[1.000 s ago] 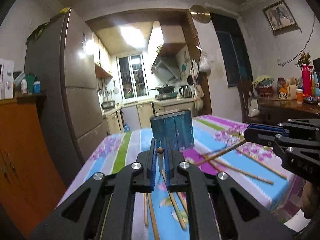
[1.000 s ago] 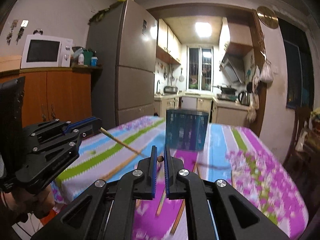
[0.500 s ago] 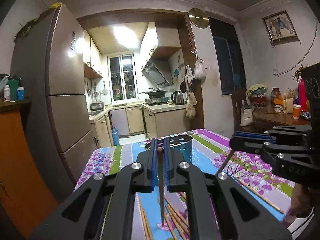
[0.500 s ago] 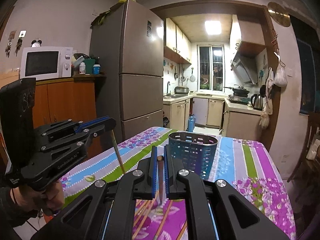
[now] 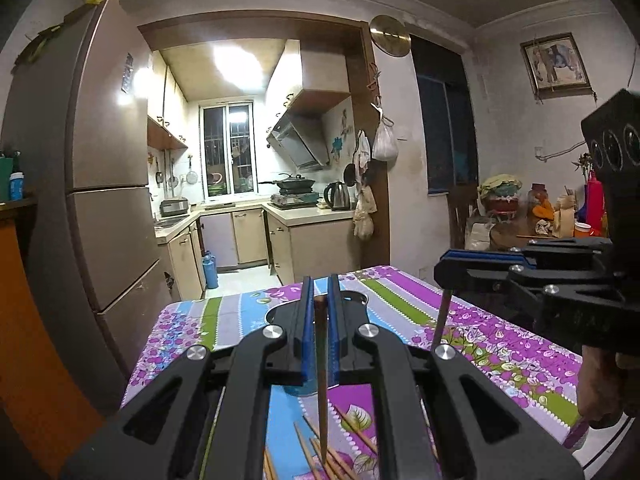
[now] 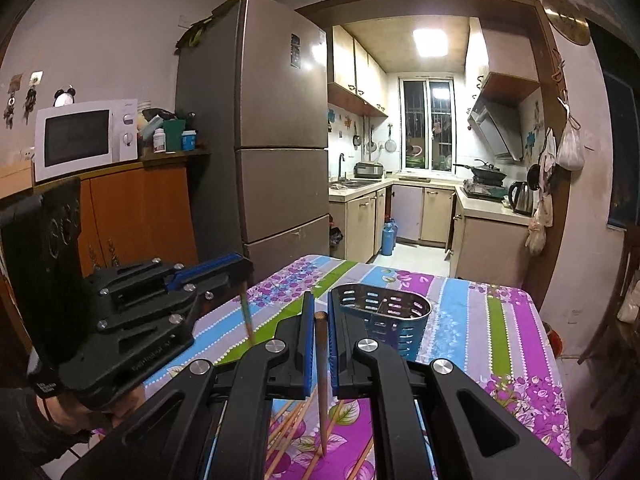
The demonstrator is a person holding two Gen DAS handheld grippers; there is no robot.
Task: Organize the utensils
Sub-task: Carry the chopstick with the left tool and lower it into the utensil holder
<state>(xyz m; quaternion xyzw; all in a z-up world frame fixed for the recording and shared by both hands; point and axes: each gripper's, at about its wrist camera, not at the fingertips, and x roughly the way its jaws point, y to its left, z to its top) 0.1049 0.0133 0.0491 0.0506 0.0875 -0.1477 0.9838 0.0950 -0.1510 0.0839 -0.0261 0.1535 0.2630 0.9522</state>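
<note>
My left gripper is shut on a wooden chopstick that hangs point down above the table. My right gripper is shut on another chopstick, also point down. Each gripper shows in the other's view: the right one with its chopstick, the left one with its chopstick. A blue perforated utensil holder stands on the table just beyond my right gripper; in the left wrist view it is mostly hidden behind the fingers. Several loose chopsticks lie on the tablecloth below.
The table has a purple, blue and green floral cloth. A fridge and an orange cabinet with a microwave stand at the left. A kitchen opens behind. A cluttered side table stands at the right.
Both grippers have risen and tilted so their chopsticks now hang near vertical. The holder has shifted lower and closer in both views, and the two grippers have drawn nearer to it.
</note>
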